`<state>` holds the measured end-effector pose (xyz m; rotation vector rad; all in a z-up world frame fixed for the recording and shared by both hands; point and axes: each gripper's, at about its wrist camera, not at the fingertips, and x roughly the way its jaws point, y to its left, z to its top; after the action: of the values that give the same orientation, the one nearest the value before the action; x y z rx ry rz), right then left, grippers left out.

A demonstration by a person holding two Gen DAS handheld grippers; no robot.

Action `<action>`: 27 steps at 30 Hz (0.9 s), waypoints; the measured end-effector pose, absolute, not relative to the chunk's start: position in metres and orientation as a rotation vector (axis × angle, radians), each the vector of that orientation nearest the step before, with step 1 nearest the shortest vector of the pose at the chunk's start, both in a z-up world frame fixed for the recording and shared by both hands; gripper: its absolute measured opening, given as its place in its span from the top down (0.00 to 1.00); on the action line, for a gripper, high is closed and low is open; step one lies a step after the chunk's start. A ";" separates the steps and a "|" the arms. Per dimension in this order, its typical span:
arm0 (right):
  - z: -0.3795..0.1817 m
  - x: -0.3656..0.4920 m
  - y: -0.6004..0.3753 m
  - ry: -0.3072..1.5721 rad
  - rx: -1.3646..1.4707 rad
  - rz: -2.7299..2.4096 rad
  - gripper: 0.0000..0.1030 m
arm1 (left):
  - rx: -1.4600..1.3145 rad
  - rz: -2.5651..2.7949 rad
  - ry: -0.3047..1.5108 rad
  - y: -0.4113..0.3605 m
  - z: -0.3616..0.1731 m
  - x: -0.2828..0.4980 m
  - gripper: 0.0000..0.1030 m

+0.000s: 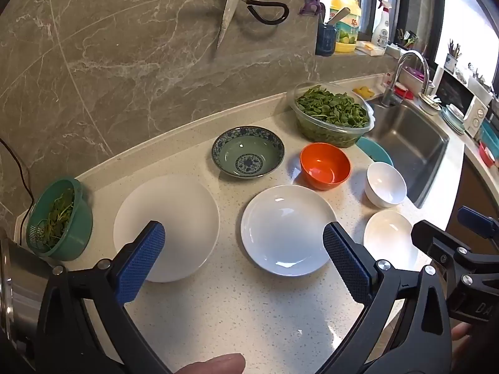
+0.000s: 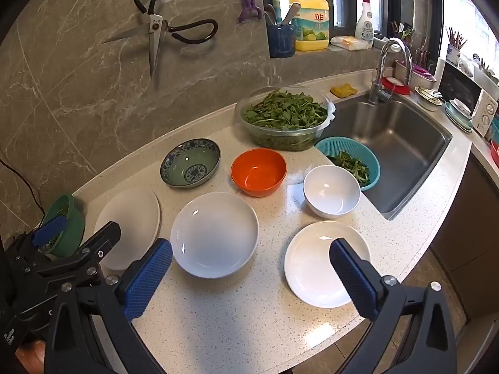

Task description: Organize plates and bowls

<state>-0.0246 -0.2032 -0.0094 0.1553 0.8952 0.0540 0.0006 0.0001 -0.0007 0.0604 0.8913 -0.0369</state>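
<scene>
Both grippers, left gripper (image 1: pixel 243 246) and right gripper (image 2: pixel 251 261), hang with jaws wide apart, empty. Only the right wrist view shows greens inside the teal colander (image 2: pixel 352 155) beyond its jaws.

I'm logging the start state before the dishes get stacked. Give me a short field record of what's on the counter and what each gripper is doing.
plates: flat white plate; deep white plate; small white plate
bowls: blue patterned bowl; orange bowl; white bowl
stacked: nothing yet, every dish empty and apart
greens: clear bowl; teal colander; green colander
left gripper: open, above the counter, holding nothing
right gripper: open, holding nothing
sink: right of the dishes
</scene>
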 end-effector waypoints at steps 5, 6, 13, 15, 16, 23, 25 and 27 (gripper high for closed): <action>-0.010 -0.024 -0.205 0.897 0.147 0.047 0.00 | 0.045 -0.044 0.891 0.000 -0.002 0.002 0.00; -0.009 -0.024 -0.205 0.896 0.147 0.047 0.00 | 0.043 -0.044 0.891 0.000 -0.002 0.002 0.00; -0.009 -0.024 -0.200 0.895 0.148 0.048 0.00 | 0.052 -0.039 0.875 -0.001 0.005 0.004 0.00; -0.009 -0.023 -0.205 0.897 0.151 0.049 0.00 | 0.054 -0.037 0.875 -0.001 0.006 0.004 0.00; -0.009 -0.023 -0.205 0.896 0.152 0.049 0.00 | 0.054 -0.037 0.875 -0.001 0.006 0.004 0.00; -0.010 -0.025 -0.203 0.895 0.152 0.050 0.00 | 0.056 -0.033 0.878 0.000 0.007 0.005 0.00; -0.009 -0.023 -0.206 0.895 0.152 0.050 0.00 | 0.056 -0.033 0.878 0.001 0.008 0.006 0.00; -0.009 -0.024 -0.205 0.895 0.153 0.050 0.00 | 0.058 -0.030 0.878 0.000 0.007 0.005 0.00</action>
<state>-0.0241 -0.2053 -0.0093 0.1525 0.8946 0.0503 0.0054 0.0001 0.0070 0.0582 0.8778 -0.0298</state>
